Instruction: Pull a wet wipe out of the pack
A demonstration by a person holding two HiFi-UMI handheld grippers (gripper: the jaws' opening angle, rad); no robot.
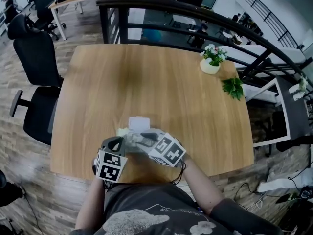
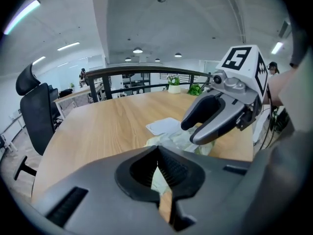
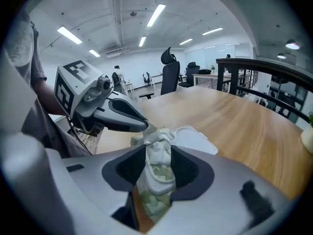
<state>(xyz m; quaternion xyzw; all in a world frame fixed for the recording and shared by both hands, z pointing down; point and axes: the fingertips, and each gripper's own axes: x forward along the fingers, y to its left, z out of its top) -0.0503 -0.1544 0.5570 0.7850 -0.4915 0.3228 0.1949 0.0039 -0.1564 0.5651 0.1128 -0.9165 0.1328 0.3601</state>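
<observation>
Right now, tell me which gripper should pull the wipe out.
Left, likely: the left gripper is shut on a thin pale sheet atop the pack, while the right gripper holds the pack between its jaws, steadying it.

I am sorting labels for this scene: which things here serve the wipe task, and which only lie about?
For the job: wet wipe pack, wet wipe, left gripper, right gripper.
Lying about: potted flowers, leafy sprig, office chair.

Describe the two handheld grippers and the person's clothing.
Both the left gripper and right gripper have grey bodies, black ribbed pads and curved fingers. Each carries a white cube with black square markers. The person wears a dark grey short-sleeved T-shirt with a pale print.
</observation>
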